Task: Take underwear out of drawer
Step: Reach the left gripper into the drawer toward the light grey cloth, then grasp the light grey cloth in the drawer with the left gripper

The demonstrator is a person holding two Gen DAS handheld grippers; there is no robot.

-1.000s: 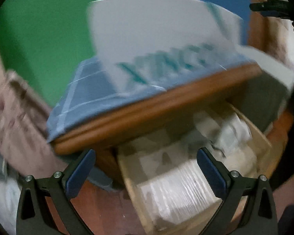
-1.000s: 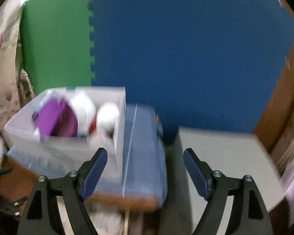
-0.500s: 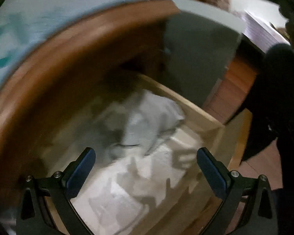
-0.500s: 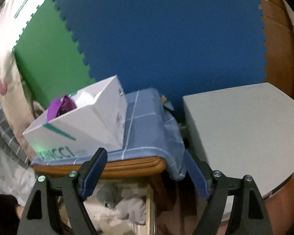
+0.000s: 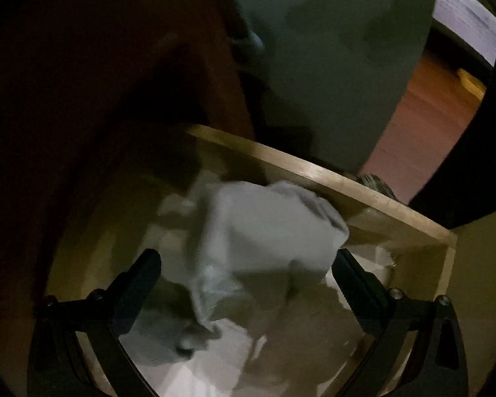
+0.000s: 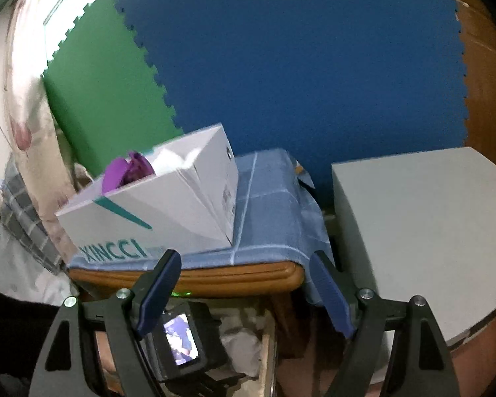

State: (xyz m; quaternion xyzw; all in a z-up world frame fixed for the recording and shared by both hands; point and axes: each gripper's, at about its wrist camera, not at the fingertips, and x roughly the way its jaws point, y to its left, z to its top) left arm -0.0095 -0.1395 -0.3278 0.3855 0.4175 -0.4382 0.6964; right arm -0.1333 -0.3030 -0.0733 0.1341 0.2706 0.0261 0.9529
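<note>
Underwear [image 5: 268, 231]: crumpled soft grey cloth in wooden drawer [image 5: 317, 172]; both grippers' jaws apart, empty.

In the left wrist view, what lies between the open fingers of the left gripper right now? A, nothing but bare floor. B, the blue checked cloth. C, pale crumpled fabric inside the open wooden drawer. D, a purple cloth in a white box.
C: the left gripper points down into the wooden drawer, with the pale crumpled fabric lying between its spread fingers, not yet pinched.

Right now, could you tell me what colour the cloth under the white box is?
The cloth is blue with thin pale lines, clearest from the right wrist.
</note>
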